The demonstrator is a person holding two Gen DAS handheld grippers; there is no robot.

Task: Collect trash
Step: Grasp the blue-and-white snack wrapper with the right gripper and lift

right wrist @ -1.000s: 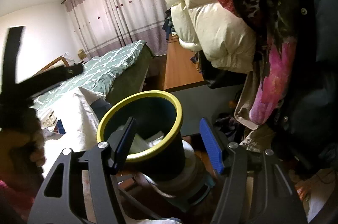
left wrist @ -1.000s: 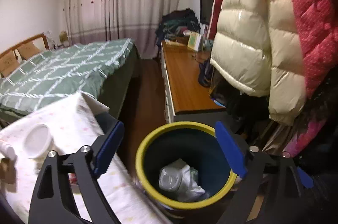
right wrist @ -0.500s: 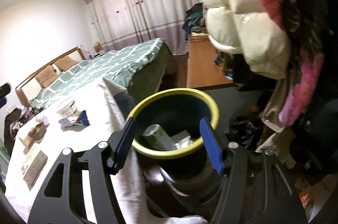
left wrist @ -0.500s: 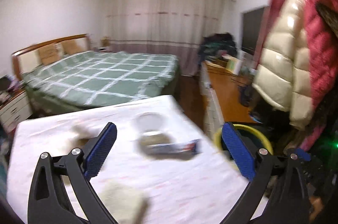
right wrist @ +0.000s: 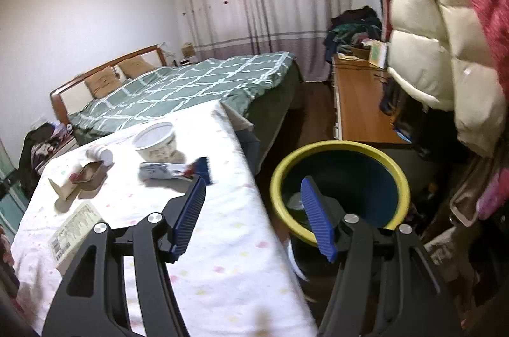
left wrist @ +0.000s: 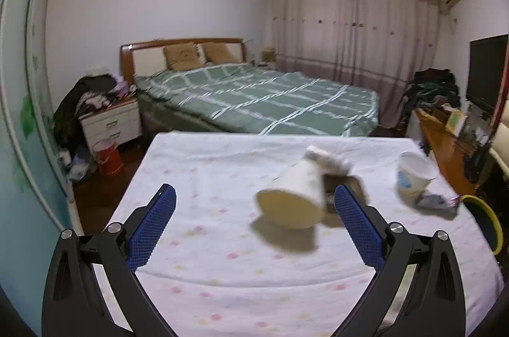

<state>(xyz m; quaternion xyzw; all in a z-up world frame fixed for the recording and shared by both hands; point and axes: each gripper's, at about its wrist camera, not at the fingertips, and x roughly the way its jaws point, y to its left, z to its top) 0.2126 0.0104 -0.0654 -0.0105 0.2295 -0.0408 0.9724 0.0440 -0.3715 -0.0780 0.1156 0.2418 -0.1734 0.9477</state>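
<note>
My left gripper (left wrist: 254, 219) is open and empty above the white tablecloth (left wrist: 206, 178). A paper cup (left wrist: 294, 197) lies on its side between the fingers, ahead of them. A white tub (left wrist: 412, 178) and a crumpled wrapper (left wrist: 435, 203) lie at the right. My right gripper (right wrist: 253, 209) is open and empty over the table's right edge, beside the yellow-rimmed bin (right wrist: 338, 187). In the right wrist view the tub (right wrist: 156, 141), wrapper (right wrist: 165, 170), a small tin (right wrist: 90, 176), the paper cup (right wrist: 63, 187) and a flat printed packet (right wrist: 74, 233) lie on the cloth (right wrist: 222, 241).
A green bed (left wrist: 261, 98) stands beyond the table, a nightstand (left wrist: 111, 123) at its left. A wooden dresser (right wrist: 359, 104) runs along the right wall. Puffy coats (right wrist: 445, 34) hang above and behind the bin. The bin rim (left wrist: 486, 219) shows at the left wrist view's right edge.
My left gripper has swung from over the bin to over the table and now faces the paper cup. My right gripper has shifted left, from the bin to the table's edge.
</note>
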